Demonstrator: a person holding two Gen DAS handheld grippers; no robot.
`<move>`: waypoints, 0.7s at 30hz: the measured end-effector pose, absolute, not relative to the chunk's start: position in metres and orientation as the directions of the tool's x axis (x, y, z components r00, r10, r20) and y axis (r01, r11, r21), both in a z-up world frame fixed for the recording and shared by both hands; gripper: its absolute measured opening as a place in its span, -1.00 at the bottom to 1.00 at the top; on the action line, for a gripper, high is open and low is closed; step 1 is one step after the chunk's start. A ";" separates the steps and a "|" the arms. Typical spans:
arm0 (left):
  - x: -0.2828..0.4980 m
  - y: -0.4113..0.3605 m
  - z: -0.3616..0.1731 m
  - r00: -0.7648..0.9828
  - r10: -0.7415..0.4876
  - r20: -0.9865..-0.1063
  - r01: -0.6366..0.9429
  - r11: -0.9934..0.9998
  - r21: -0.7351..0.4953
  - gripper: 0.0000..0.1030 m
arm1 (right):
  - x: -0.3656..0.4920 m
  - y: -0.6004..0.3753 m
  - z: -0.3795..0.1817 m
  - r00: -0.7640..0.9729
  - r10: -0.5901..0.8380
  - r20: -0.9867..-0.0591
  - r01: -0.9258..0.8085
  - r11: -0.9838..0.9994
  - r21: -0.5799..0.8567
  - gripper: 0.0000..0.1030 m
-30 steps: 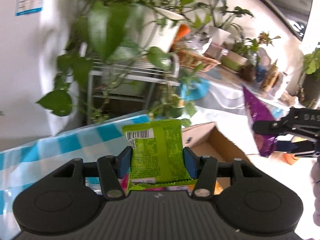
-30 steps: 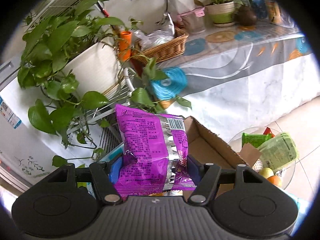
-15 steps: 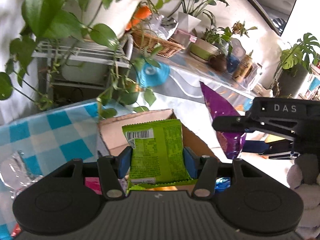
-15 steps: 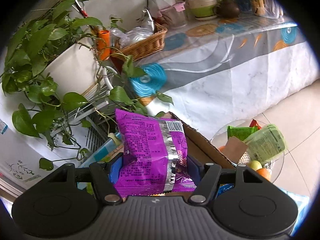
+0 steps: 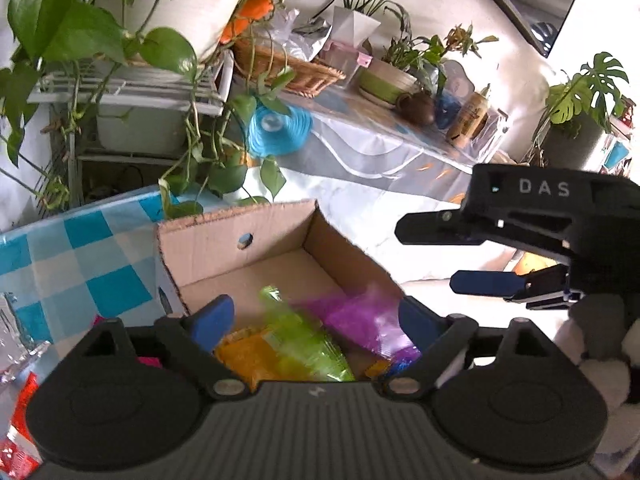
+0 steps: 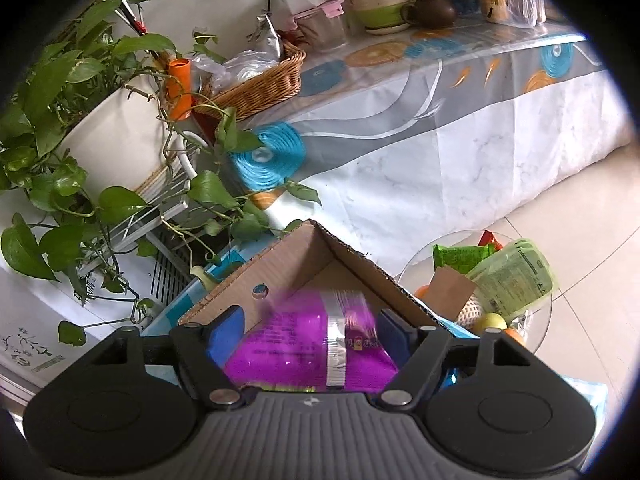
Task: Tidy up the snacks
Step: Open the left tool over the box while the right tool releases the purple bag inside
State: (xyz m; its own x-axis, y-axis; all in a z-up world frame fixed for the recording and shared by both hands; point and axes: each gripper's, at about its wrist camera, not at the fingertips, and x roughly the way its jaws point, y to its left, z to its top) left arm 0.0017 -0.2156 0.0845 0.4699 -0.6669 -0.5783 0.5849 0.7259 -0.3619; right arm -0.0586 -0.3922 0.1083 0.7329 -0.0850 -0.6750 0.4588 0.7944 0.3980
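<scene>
An open cardboard box [image 5: 224, 248] stands on the blue-checked tablecloth [image 5: 60, 256]. My left gripper [image 5: 314, 318] hangs over it with its jaws opening, and nothing is pressed between the blue pads [image 5: 212, 320]. A green snack packet [image 5: 304, 344] is blurred, dropping into the box beside an orange packet [image 5: 244, 356]. My right gripper [image 6: 308, 330] is over the same box [image 6: 288, 268], its jaws opening too. A purple packet [image 6: 296, 352] is blurred and loose between its pads. The left wrist view shows that purple packet [image 5: 360, 320] down in the box, below the right gripper [image 5: 428, 256].
Potted plants on a white rack [image 5: 132, 92] trail leaves over the box's far side. Behind is a long clothed table [image 6: 440, 128] with a wicker basket [image 6: 260, 84]. A glass side table [image 6: 532, 320] with fruit and snacks stands to the right. Red packets [image 5: 16, 440] lie at the left.
Both grippers held packets upright, the left a green one, the right a purple one. Both jaws have spread and the packets have dropped into the box. The left gripper moved over the box.
</scene>
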 end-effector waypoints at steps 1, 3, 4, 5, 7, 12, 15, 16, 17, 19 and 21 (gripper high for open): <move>0.002 -0.213 0.087 0.476 -0.661 -0.581 0.579 0.732 -0.359 0.75 | -0.059 -0.392 0.109 0.735 -0.083 -0.673 0.456 0.795 0.400 0.59; 0.005 -0.205 0.092 0.487 -0.646 -0.588 0.562 0.747 -0.355 0.76 | -0.058 -0.390 0.109 0.740 -0.072 -0.669 0.445 0.798 0.407 0.61; 0.007 -0.201 0.095 0.491 -0.641 -0.590 0.555 0.752 -0.355 0.76 | -0.058 -0.390 0.109 0.743 -0.065 -0.667 0.439 0.799 0.411 0.62; 0.008 -0.195 0.098 0.499 -0.632 -0.592 0.546 0.761 -0.352 0.77 | -0.057 -0.388 0.110 0.746 -0.058 -0.664 0.431 0.802 0.414 0.63; 0.013 -0.185 0.104 0.516 -0.614 -0.597 0.529 0.777 -0.342 0.77 | -0.056 -0.386 0.110 0.753 -0.045 -0.657 0.415 0.807 0.420 0.64; 0.024 -0.148 0.121 0.572 -0.559 -0.601 0.486 0.820 -0.300 0.80 | -0.050 -0.375 0.112 0.765 0.003 -0.644 0.353 0.835 0.423 0.66; 0.030 -0.127 0.127 0.601 -0.525 -0.602 0.459 0.844 -0.277 0.81 | -0.047 -0.365 0.115 0.774 0.014 -0.633 0.315 0.859 0.403 0.68; 0.031 -0.120 0.128 0.609 -0.513 -0.605 0.447 0.852 -0.272 0.81 | -0.046 -0.361 0.115 0.775 0.016 -0.631 0.301 0.869 0.392 0.69; 0.034 -0.113 0.129 0.617 -0.500 -0.607 0.434 0.860 -0.267 0.81 | -0.045 -0.358 0.116 0.776 0.021 -0.630 0.289 0.877 0.384 0.70; 0.037 -0.099 0.130 0.630 -0.477 -0.613 0.417 0.874 -0.251 0.81 | -0.042 -0.349 0.117 0.776 0.031 -0.630 0.262 0.893 0.366 0.70; 0.042 -0.086 0.129 0.639 -0.449 -0.625 0.397 0.888 -0.232 0.81 | -0.039 -0.342 0.117 0.778 0.051 -0.626 0.231 0.903 0.361 0.71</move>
State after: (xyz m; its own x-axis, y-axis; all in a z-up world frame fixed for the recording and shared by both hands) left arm 0.0416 -0.0864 0.1292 0.6387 -0.4487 -0.6251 0.3967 0.8881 -0.2322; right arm -0.0393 -0.3417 0.1174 0.7778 0.0511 -0.6265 0.2315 0.9033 0.3611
